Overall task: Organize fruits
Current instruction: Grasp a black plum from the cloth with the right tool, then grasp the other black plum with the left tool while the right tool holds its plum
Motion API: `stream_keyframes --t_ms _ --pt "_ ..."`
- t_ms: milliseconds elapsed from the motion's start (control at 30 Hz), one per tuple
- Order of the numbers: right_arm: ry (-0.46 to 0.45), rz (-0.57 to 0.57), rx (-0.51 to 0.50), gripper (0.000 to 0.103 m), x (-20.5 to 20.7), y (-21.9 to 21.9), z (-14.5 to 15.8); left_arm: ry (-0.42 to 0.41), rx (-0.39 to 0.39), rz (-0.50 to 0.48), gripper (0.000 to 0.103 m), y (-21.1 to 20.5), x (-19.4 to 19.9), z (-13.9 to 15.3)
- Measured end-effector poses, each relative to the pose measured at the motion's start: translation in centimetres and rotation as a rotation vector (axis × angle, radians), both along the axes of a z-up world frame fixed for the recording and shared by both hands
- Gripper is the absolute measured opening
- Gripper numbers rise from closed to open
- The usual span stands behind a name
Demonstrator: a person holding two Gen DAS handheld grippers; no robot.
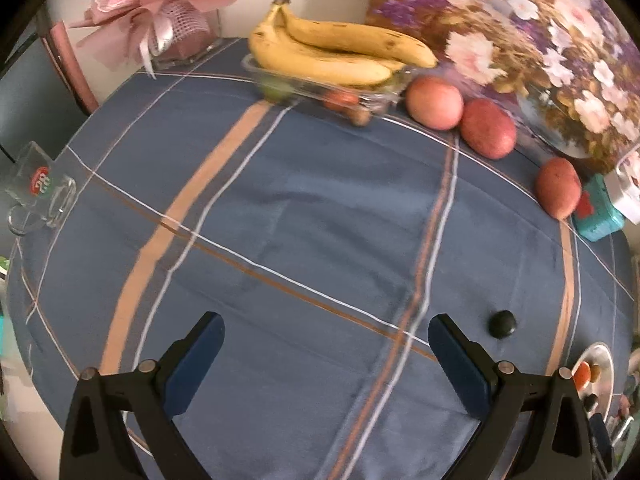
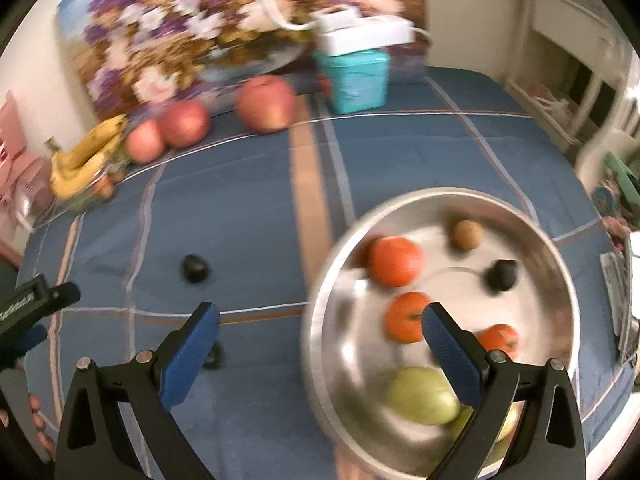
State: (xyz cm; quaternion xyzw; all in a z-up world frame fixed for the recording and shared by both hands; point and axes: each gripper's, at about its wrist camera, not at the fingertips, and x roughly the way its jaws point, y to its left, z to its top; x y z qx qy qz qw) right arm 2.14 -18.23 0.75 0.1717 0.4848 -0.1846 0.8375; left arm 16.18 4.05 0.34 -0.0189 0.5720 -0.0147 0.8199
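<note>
In the left wrist view my left gripper (image 1: 326, 328) hangs open over bare blue cloth, holding nothing. A small dark fruit (image 1: 502, 323) lies just right of it. Bananas (image 1: 332, 52) rest on a clear tray (image 1: 372, 106) at the back, with three red apples (image 1: 434, 102) (image 1: 488, 128) (image 1: 558, 188) beside it. In the right wrist view my right gripper (image 2: 320, 316) is open and empty. Its right finger is over a steel bowl (image 2: 448, 196) holding oranges (image 2: 396, 260), a green fruit (image 2: 424, 396), a brown fruit (image 2: 466, 234) and a dark one (image 2: 500, 276). Another dark fruit (image 2: 195, 268) lies on the cloth.
A floral painting (image 1: 540, 40) leans at the back, with a teal box (image 2: 354, 80) and a white box (image 2: 366, 34) by it. A pink bouquet (image 1: 160, 8) and a glass mug (image 1: 40, 196) stand to the left. One of the left gripper's fingers (image 2: 28, 338) shows at the right view's left edge.
</note>
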Motion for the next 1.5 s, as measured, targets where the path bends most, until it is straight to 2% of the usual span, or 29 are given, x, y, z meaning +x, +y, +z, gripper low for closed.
stream_keyframes --t_ms 300,667,733,767,800,833,867,1000,1100,1300,1400,1500 --pt "0.036 0.129 0.041 0.101 2.2 5.0 -1.4 0.081 -0.011 -0.034 0.103 0.6 0.5 -2.0" --pt "0.154 0.189 0.043 0.1 4.1 7.1 -5.2 0.177 0.034 -0.072 0.103 -1.0 0.2 -5.8" --pt "0.163 0.196 0.031 0.096 4.2 7.4 -5.4 0.18 0.034 -0.077 0.103 -1.2 0.2 -6.0" --pt "0.166 0.204 0.027 0.088 4.3 7.6 -5.5 0.18 0.033 -0.078 0.103 -1.3 0.2 -6.0" --pt "0.167 0.207 0.025 0.073 4.3 7.7 -5.5 0.18 0.032 -0.079 0.103 -1.3 0.3 -6.0" --pt "0.17 0.213 0.023 0.066 4.5 7.9 -5.5 0.177 0.031 -0.076 0.103 -1.4 0.3 -5.9" --pt "0.174 0.216 0.021 0.054 4.5 8.0 -5.6 0.174 0.029 -0.073 0.103 -1.3 0.3 -5.9" --pt "0.179 0.216 0.02 0.032 4.5 8.3 -5.7 0.173 0.023 -0.058 0.103 -1.0 0.2 -5.8" --pt "0.17 0.216 0.025 0.027 4.5 8.4 -5.3 0.178 0.015 -0.059 0.103 -0.7 0.1 -6.0" --pt "0.143 0.214 0.036 0.026 4.1 8.2 -4.5 0.17 -0.011 -0.104 0.103 -1.1 -0.3 -6.0" --pt "0.117 0.187 0.024 0.026 3.8 7.3 -3.7 0.139 -0.04 -0.129 0.103 -1.8 -0.3 -5.4" --pt "0.082 0.131 0.031 0.026 3.6 5.5 -2.7 0.099 -0.111 -0.174 0.103 -2.7 -0.4 -4.6"
